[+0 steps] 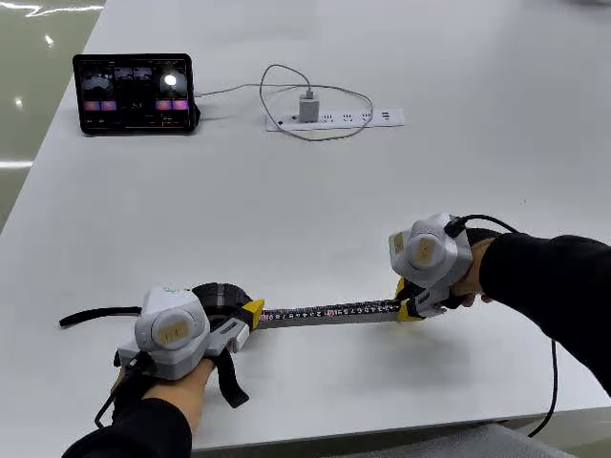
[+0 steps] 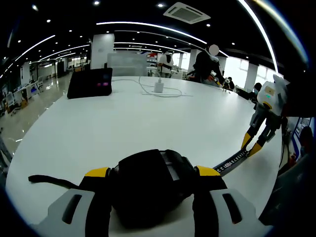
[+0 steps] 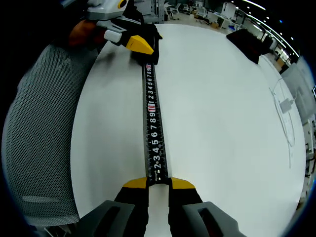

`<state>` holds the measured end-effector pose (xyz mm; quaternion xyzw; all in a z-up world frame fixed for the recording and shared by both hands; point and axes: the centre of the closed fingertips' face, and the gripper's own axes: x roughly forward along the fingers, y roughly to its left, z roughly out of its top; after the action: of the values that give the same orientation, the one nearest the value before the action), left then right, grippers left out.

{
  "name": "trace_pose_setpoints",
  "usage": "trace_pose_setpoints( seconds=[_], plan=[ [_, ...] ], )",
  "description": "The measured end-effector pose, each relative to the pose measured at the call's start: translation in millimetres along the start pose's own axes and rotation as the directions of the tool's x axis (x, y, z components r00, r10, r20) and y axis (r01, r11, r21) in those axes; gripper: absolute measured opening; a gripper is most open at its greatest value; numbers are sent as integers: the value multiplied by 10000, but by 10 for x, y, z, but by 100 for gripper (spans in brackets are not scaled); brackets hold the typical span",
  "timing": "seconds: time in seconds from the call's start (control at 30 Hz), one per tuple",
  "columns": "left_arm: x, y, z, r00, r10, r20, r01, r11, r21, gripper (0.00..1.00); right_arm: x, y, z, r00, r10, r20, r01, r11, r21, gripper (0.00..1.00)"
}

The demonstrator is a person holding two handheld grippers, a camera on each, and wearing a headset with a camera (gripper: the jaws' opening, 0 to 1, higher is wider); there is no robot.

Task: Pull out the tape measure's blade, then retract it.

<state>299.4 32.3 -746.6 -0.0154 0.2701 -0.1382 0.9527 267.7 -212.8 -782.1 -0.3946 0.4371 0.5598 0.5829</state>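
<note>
Here one tape measure held: left gripper, right gripper (two).

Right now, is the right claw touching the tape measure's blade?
Touching. The right gripper view shows the right claw pinching the end of the blade between its yellow tips, with no gap.

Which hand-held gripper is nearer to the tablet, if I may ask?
Left. The left hand-held gripper, shut on the tape measure case, sits nearly in front of the tablet; the right hand-held gripper, holding the blade, is farther right.
</note>
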Motion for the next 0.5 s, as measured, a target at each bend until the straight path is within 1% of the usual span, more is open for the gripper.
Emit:
trace_pose_setpoints(
  seconds=[0.07, 0.17, 0.33, 0.37, 0.5],
  plan=[
    [-2, -1, 0, 10000, -9, -4, 9, 10000, -8, 62, 0, 3, 9, 10000, -11, 74, 11, 10000, -59, 11],
    [-4, -4, 0, 10000, -14, -10, 14, 10000, -10, 62, 3, 5, 15, 10000, -22, 95, 21, 10000, 40, 10],
    [-7, -6, -2, 10000, -19, -13, 19, 10000, -3, 62, 15, 2, 53, 10000, 57, 10, -58, 9996, 294, 11],
    [-8, -6, -3, 10000, -14, -18, 14, 10000, 2, 62, 20, -4, 62, 10000, 57, -30, -55, 9990, 444, 11],
    [-8, -5, -2, 10000, -14, -6, 14, 10000, -4, 62, 26, 4, 79, 10000, 93, -5, -93, 9984, 561, 11]
  ],
)
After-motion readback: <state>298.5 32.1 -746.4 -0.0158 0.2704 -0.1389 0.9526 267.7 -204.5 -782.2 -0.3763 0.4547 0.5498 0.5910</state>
